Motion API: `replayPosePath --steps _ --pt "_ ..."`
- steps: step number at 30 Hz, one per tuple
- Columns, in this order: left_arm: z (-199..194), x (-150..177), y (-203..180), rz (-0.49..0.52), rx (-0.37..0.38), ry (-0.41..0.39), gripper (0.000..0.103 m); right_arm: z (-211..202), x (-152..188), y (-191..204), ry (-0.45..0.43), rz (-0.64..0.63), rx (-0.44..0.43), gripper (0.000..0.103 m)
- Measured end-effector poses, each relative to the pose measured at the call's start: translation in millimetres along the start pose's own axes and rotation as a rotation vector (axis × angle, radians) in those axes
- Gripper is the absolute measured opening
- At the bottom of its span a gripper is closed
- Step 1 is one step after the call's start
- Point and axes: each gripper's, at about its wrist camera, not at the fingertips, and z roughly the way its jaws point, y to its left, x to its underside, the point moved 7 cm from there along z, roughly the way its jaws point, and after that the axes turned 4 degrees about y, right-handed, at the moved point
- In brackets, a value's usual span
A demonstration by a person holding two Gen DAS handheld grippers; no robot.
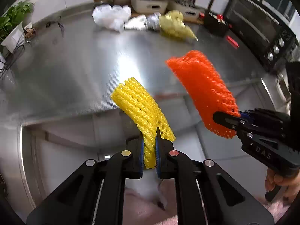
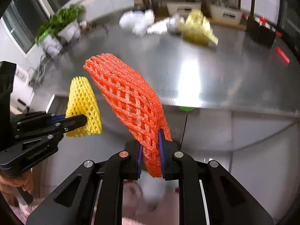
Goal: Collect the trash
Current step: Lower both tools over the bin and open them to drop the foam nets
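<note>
My left gripper [image 1: 149,146] is shut on a yellow foam fruit net [image 1: 138,105], held in the air in front of the steel table's front edge. My right gripper [image 2: 150,150] is shut on an orange foam fruit net [image 2: 127,97], also held in the air. In the left wrist view the right gripper [image 1: 223,119] shows at the right with the orange net [image 1: 200,86]. In the right wrist view the left gripper [image 2: 78,121] shows at the left with the yellow net [image 2: 82,101]. More trash lies at the table's far side: white plastic bags [image 1: 112,16] and a yellowish crumpled bag [image 1: 174,26].
The steel table [image 1: 75,71] spreads ahead, with cabinet fronts below its edge. A black oven [image 1: 258,26] stands at the right. A potted plant [image 1: 13,22] stands at the left. White bins [image 1: 148,3] stand at the back. A small red object [image 2: 282,55] lies on the table's right.
</note>
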Motion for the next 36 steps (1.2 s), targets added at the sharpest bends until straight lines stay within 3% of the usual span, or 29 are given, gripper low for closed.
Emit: replayPosePath --steps 12,22,27,36 --pt "96.5 73.5 0.7 -0.042 0.087 0.205 0.008 95.9 66.5 -14.7 0.231 0.097 0.005 0.016" --pt "200.7 110.7 29.4 -0.162 0.116 0.308 0.008 192.7 97.8 -36.2 0.348 0.211 -0.011 0.016" --pt "241.1 121.2 29.5 -0.145 0.112 0.333 0.009 240.4 110.5 -49.5 0.422 0.253 0.002 0.016" --pt "285.0 122.5 39.2 -0.182 0.111 0.377 0.01 280.5 111.5 -57.9 0.43 0.323 -0.002 0.019"
